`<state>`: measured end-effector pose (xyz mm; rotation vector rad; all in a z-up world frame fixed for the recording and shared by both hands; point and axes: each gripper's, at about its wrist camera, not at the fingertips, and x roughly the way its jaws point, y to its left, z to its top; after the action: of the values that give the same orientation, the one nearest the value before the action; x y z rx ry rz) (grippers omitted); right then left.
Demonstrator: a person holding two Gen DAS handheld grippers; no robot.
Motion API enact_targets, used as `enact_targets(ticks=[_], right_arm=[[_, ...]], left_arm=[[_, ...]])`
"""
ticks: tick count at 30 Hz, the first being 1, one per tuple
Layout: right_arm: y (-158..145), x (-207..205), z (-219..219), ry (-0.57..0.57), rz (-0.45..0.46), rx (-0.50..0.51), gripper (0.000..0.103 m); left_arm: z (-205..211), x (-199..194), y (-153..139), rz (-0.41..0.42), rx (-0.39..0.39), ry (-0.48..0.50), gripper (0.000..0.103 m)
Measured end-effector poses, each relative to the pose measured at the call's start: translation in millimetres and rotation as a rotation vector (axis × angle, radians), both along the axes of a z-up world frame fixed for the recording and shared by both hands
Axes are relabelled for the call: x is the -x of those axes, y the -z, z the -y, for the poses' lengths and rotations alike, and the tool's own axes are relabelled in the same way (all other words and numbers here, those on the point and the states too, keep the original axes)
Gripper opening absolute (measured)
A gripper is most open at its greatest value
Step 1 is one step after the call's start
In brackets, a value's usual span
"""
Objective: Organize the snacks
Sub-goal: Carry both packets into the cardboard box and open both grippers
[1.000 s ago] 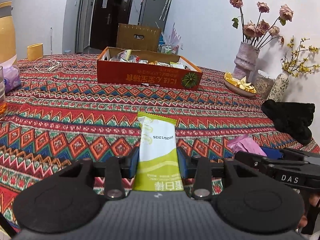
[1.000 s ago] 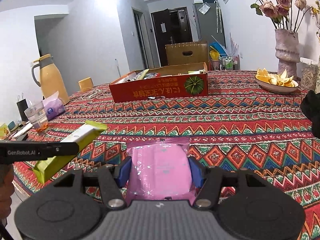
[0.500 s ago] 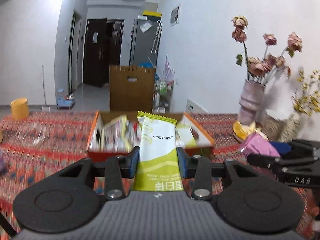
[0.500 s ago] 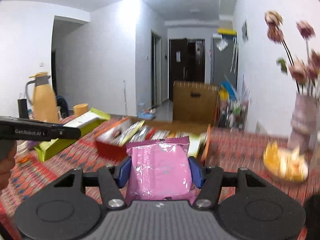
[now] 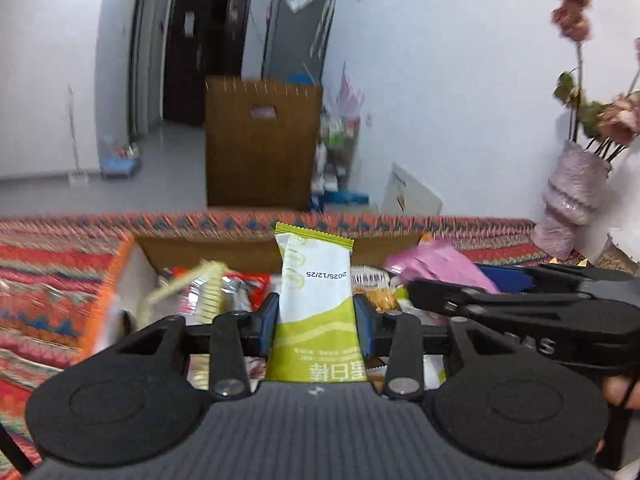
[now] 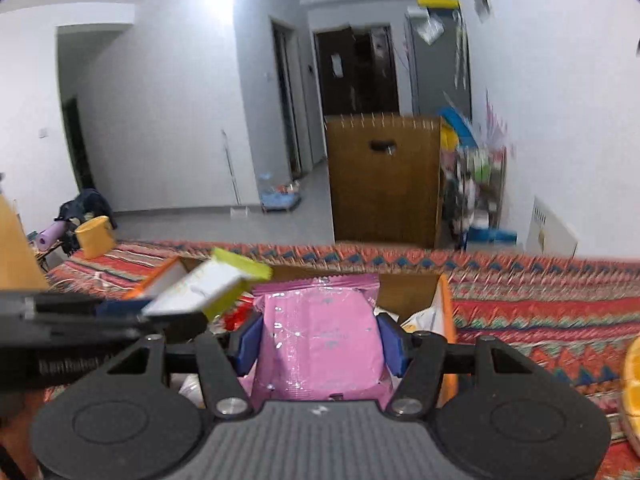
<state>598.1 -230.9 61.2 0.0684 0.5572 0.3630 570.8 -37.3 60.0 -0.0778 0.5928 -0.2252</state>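
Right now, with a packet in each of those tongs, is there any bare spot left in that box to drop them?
The snack box looks crowded through the middle, wrappers piled under the green-and-white packet and the pink packet. The barest patch shows at its left end, along the white inner wall. Outside, the patterned tablecloth right of the box lies free up to the fruit dish.

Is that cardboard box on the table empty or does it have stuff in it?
It has stuff: the open box shows several snack packets lying inside.

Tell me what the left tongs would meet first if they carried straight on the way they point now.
Probably the snack packets lying in the open cardboard box. The left tongs, shut on the green-and-white snack bar, angle down over the box's contents, so the bar's tip would touch them first. Blur leaves depth unclear.
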Motion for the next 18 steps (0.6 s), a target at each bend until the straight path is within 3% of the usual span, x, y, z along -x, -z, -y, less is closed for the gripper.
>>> enact_targets(ticks=[3,7,13,18], right_arm=[[17,-27,-5,0.05,-0.059,-0.013,0.061],[33,-36,8,0.068,-0.107,-0.122,0.069],[29,-32,8,0.074,-0.074,-0.115,0.069],[14,-20,14,0.082,-0.05,-0.083,0.07]], left_arm=[[1,-21,17,-0.011,-0.017,0.025,0.041],[-1,-23,29,-0.001,-0.002,0.059,0.072],[2,-18,31,-0.008,-0.013,0.073,0.073],[-1,-9,13,0.005,-0.023,0.049,0.075]])
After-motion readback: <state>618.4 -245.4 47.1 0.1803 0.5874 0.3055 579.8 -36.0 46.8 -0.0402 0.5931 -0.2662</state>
